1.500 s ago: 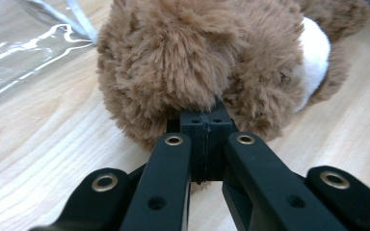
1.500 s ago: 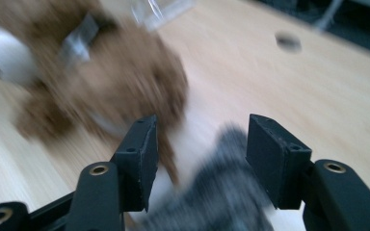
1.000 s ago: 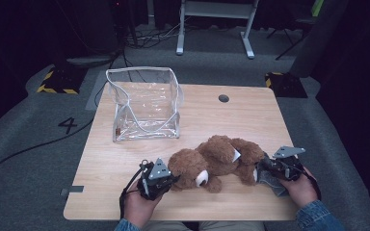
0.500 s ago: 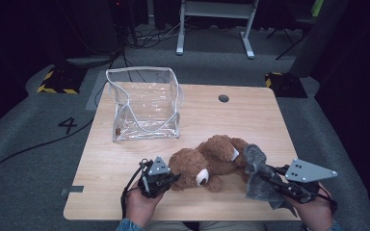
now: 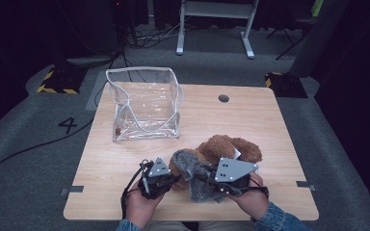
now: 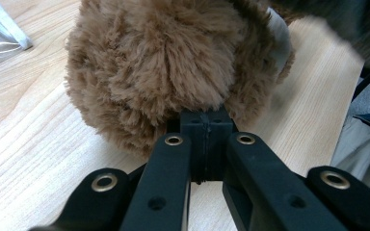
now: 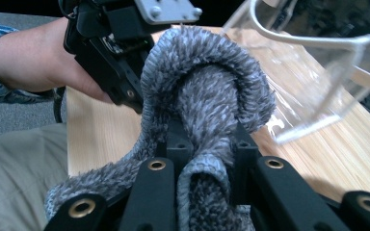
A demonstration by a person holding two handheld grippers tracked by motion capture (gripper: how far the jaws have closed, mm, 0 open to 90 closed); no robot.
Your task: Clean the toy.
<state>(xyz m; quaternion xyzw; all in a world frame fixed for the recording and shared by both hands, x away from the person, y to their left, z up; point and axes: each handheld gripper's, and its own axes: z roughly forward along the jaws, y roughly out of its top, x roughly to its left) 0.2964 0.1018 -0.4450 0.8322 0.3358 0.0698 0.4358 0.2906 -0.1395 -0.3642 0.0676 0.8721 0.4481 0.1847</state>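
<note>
The person is undressing a brown teddy bear [image 5: 221,150] that is lying near the front edge of the counter [image 5: 250,115], between the two hands. The left gripper [image 5: 167,180] is pinning the bear at its near-left end: in the left gripper view its fingers [image 6: 207,144] are pressing fully together on a tuft of brown fur, and the bear's body is resting on the wood right in front of them. The right gripper [image 5: 211,185] is holding a grey fuzzy garment [image 5: 192,174], which looks like a small knitted top; in the right gripper view its fingers [image 7: 243,144] are standing only a little apart, with a thick fold of the grey cloth squeezed between them and a loop of it arching over their tips. From above, the garment is lying bunched over the bear's near side, just beside the left gripper, and I cannot tell whether any part of it is caught on the bear.

A clear plastic bag [image 5: 144,106] is standing open at the back left of the counter, well apart from the toy.

The step in hand seems to be drawing the garment away while the bear is being anchored. Next, the right hand probably needs to be lifting the cloth clear of the fur, with the left grip holding firm so the bear is not dragging along
</note>
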